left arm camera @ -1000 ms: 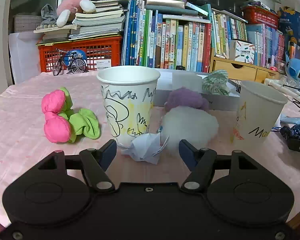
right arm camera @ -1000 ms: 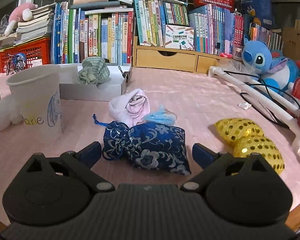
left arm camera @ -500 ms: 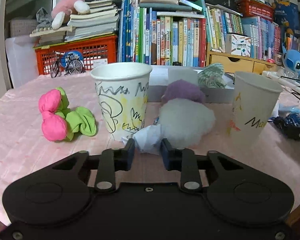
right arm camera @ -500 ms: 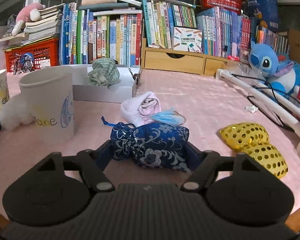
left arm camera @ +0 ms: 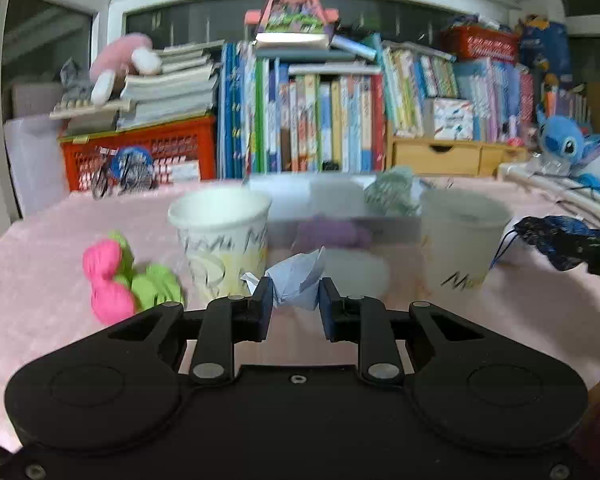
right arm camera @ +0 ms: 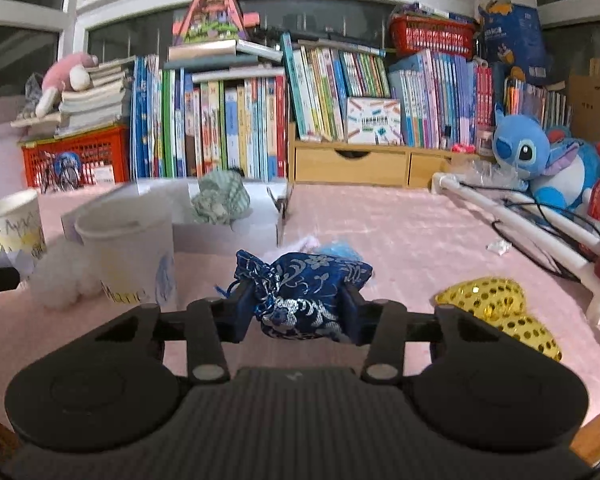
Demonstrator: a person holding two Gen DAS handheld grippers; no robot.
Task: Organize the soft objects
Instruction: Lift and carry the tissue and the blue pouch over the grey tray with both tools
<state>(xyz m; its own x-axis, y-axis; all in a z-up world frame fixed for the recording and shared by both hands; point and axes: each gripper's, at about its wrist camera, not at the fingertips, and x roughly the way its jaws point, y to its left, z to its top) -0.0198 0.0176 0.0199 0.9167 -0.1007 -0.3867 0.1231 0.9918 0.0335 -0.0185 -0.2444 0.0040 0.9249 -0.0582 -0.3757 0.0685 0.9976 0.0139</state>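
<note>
Left hand-held gripper: clamped tight on crumpled pale-blue tissue, clear of the worktop, near the scribbled cup.
Right hand-held gripper: jaws just closing, pinching blue brocade pouch mid-body, neck leftward.
Why: both pieces gripped for carrying; likely bound for cups or white box.
Unsorted: gold sequin piece, near right.
</note>
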